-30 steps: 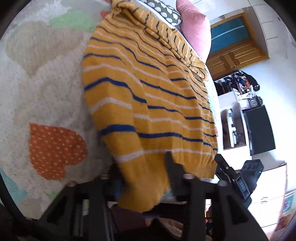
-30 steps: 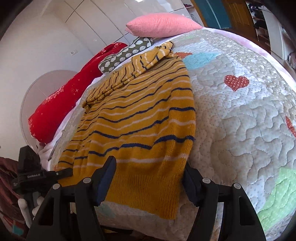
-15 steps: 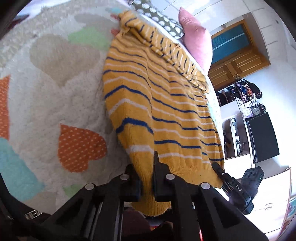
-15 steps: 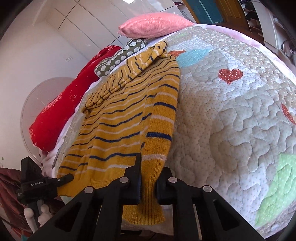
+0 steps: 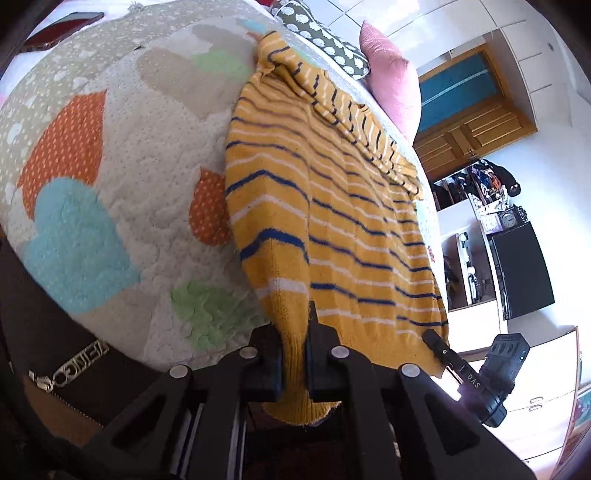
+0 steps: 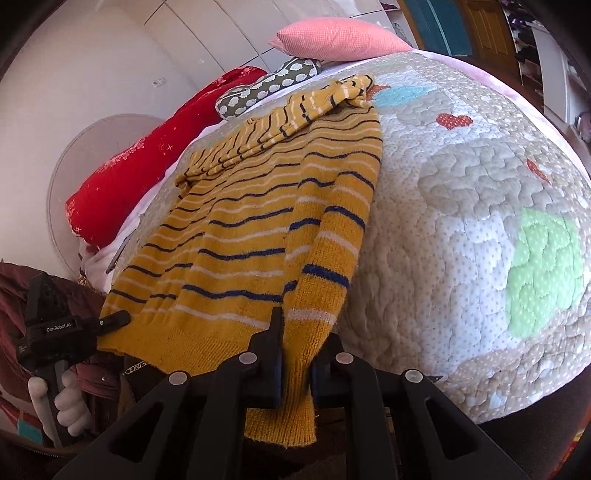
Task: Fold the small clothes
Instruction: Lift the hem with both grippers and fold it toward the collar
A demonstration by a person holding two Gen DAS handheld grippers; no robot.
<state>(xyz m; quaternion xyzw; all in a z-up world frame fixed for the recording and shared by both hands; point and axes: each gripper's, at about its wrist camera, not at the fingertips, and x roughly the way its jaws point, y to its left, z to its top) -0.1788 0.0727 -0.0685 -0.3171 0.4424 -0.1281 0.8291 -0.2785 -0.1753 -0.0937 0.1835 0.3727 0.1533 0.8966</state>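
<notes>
A yellow sweater (image 5: 332, 206) with blue and white stripes lies lengthwise on a quilted bedspread (image 5: 110, 166); it also shows in the right wrist view (image 6: 251, 229). My left gripper (image 5: 295, 354) is shut on the sweater's left hem corner at the bed's near edge. My right gripper (image 6: 295, 362) is shut on the right hem corner. Each gripper shows in the other's view, the right one (image 5: 439, 349) and the left one (image 6: 114, 319), both at the hem. The sleeves lie folded across the far end.
A pink pillow (image 6: 340, 40), a spotted cushion (image 6: 266, 88) and a red blanket (image 6: 147, 166) lie at the head of the bed. A dark phone (image 5: 62, 31) lies at the far left. A wooden door (image 5: 469, 125) and shelves stand beyond the bed.
Both grippers were open around the hem a second ago. They closed on the hem corners, and the cloth has bunched and lifted toward the bed's near edge.
</notes>
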